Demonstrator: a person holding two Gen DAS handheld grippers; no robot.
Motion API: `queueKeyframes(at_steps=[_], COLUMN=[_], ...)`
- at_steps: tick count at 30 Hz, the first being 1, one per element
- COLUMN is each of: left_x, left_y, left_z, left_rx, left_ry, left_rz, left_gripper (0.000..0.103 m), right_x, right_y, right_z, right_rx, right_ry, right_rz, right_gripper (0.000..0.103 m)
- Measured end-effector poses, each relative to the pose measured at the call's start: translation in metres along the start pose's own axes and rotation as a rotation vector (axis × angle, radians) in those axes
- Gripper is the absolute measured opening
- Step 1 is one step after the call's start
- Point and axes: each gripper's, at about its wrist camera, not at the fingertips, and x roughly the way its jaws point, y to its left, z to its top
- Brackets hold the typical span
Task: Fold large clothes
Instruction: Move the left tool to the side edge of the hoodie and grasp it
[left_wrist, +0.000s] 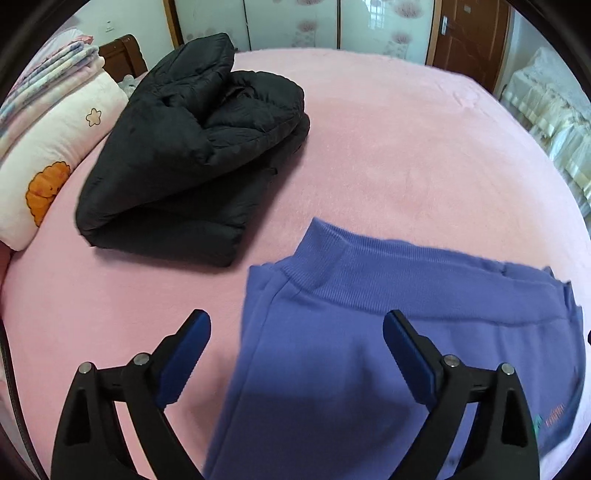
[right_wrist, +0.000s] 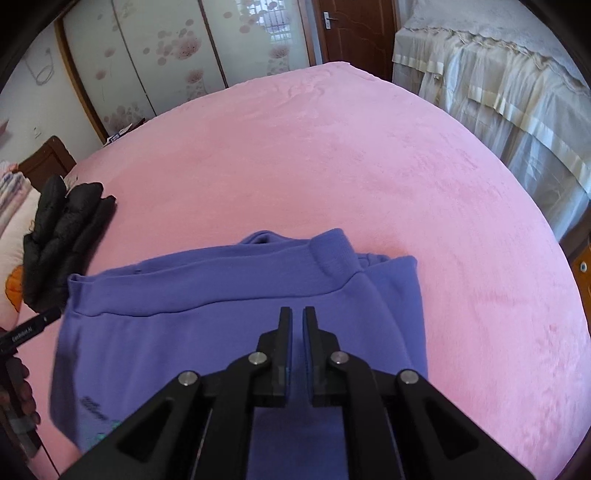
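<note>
A purple sweatshirt-like garment (left_wrist: 369, 350) lies folded flat on the pink bed (left_wrist: 406, 147), its ribbed band toward the far side. My left gripper (left_wrist: 295, 325) is wide open above its left edge, holding nothing. In the right wrist view the same garment (right_wrist: 184, 314) lies below my right gripper (right_wrist: 297, 314), whose fingers stand almost together with a narrow gap and nothing between them. The pink bed (right_wrist: 332, 166) stretches beyond.
A folded black puffer jacket (left_wrist: 192, 147) lies at the far left of the bed; it also shows in the right wrist view (right_wrist: 62, 236). Stacked pillows and blankets (left_wrist: 48, 129) sit at the left edge. A draped cream cover (right_wrist: 498, 92) stands beside the bed on the right.
</note>
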Motion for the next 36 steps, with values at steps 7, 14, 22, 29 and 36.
queueKeyframes(at_steps=[7, 14, 22, 29, 36], left_x=[-0.050, -0.093, -0.064, -0.010, 0.023], left_y=[0.028, 0.057, 0.081, 0.085, 0.080], left_z=[0.002, -0.018, -0.094, -0.164, -0.187], left_rx=[-0.038, -0.131, -0.271, -0.450, -0.519], left_ry=[0.041, 0.007, 0.086, 0.214, 0.163], left_rz=[-0.063, -0.161, -0.307, -0.453, -0.527], left_gripper=[0.094, 0.094, 0.094, 0.094, 0.094], right_x=[-0.050, -0.092, -0.075, -0.042, -0.019], right_y=[0.041, 0.091, 0.138, 0.151, 0.152], right_z=[-0.007, -0.017, -0.054, -0.079, -0.093], right_rx=[-0.001, -0.143, -0.326, -0.365, -0.375], right_ry=[-0.031, -0.132, -0.156, -0.159, -0.162], right_rz=[-0.009, 0.049, 0.040, 0.059, 0.094], right_gripper=[0.030, 0.030, 0.006, 0.001, 0.001])
